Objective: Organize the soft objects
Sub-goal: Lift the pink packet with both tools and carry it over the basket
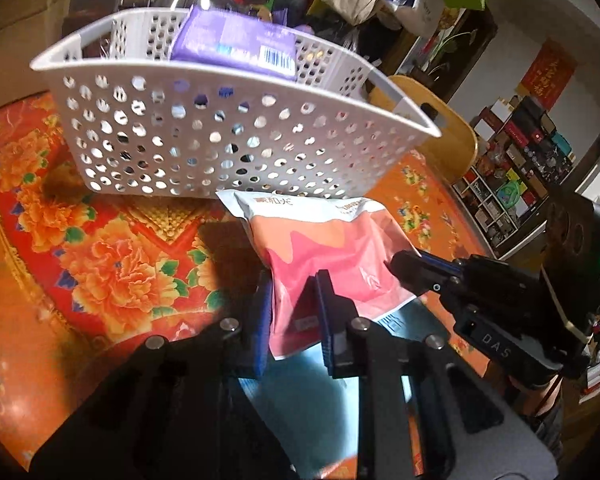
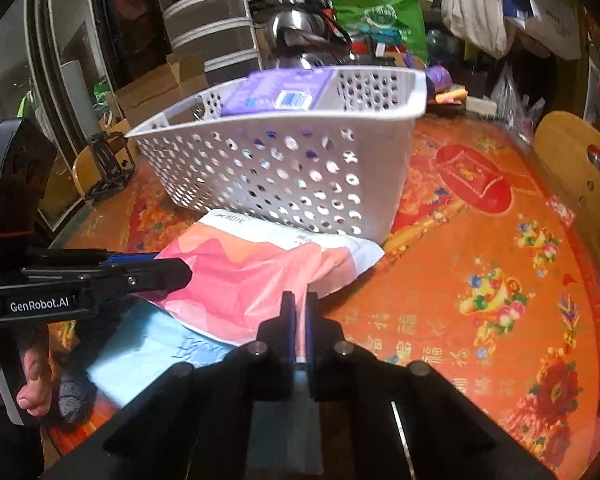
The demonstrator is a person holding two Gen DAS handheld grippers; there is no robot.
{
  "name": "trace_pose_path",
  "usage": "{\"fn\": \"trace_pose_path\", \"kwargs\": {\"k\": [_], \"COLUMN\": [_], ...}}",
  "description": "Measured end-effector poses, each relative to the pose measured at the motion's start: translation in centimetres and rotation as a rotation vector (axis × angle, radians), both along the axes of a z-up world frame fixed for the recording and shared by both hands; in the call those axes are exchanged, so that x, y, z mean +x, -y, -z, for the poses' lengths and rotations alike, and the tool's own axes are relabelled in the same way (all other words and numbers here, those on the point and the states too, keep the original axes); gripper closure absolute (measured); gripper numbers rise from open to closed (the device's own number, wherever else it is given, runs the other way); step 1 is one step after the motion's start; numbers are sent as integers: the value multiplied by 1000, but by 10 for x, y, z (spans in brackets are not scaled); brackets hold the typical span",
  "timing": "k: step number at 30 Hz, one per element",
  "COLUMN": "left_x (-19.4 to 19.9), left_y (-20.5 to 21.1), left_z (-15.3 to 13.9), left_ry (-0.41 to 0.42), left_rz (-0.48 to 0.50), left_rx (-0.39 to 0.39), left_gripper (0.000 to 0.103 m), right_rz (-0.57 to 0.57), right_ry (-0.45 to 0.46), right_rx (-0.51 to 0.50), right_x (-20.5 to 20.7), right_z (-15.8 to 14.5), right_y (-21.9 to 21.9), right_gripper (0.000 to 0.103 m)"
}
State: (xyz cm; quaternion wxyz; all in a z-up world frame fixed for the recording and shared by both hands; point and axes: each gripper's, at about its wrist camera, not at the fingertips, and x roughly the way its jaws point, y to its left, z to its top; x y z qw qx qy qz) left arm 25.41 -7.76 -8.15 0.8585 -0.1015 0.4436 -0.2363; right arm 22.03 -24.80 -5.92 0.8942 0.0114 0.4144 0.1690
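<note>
A pink and white soft pack (image 1: 324, 248) lies tilted on the table just in front of a white perforated basket (image 1: 220, 140). My left gripper (image 1: 294, 312) is shut on the pack's near edge, the pads pressing its film. My right gripper (image 2: 299, 316) is pinched shut on the pack's (image 2: 252, 276) other corner. Each gripper shows in the other's view: the right gripper (image 1: 404, 264) touches the pack's right side, and the left gripper (image 2: 172, 266) its left side. A purple pack (image 1: 236, 40) leans inside the basket (image 2: 284, 168). Under the pink pack lies a light-blue pack (image 2: 152, 352).
The table wears a red-orange floral cloth (image 2: 480, 280). A wooden chair back (image 2: 572, 172) stands at the table's right edge. A metal kettle (image 2: 296, 24), bags and boxes crowd the space behind the basket. A grey soft item (image 2: 74, 396) lies by the person's hand (image 2: 32, 380).
</note>
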Motion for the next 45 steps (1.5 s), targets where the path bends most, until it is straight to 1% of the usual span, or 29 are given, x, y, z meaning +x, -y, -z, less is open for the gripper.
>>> {"fn": "trace_pose_path", "kwargs": {"k": [7, 11, 16, 23, 26, 28, 32, 34, 38, 39, 42, 43, 45], "left_x": [-34, -50, -71, -70, -59, -44, -8, 11, 53, 61, 86, 93, 103], "left_y": [-22, -35, -48, -57, -57, -58, -51, -47, -40, -39, -33, -31, -29], "left_z": [-25, -47, -83, -142, -165, -178, -196, -202, -201, -200, -189, -185, -179], "left_ry": [94, 140, 211, 303, 330, 334, 338, 345, 327, 321, 299, 294, 288], "left_rz": [-2, -13, -26, -47, -54, -60, -79, -88, -104, -107, -127, -131, -140], "left_rx": [-39, -55, -60, -51, -35, -42, -16, 4, 32, 38, 59, 66, 77], "left_gripper": [85, 85, 85, 85, 85, 85, 85, 85, 85, 85, 85, 85, 85], "right_rz": [-20, -29, -45, -65, -69, -69, -53, -35, -19, -18, -13, -8, -7], "right_ry": [78, 126, 176, 238, 271, 280, 301, 318, 305, 301, 304, 290, 292], "right_rx": [5, -3, 6, 2, -10, -4, -6, -30, -24, -10, -17, -13, -17], "right_x": [-27, -42, -53, -52, -45, -34, -6, 11, 50, 60, 80, 89, 99], "right_z": [-27, -46, -72, -113, -133, -146, -165, -170, -168, -167, -158, -154, -147], "right_y": [-9, -17, -24, -36, -41, -41, -42, -43, -36, -34, -32, -31, -31], "right_gripper": [100, 100, 100, 100, 100, 100, 100, 100, 100, 100, 100, 100, 100]}}
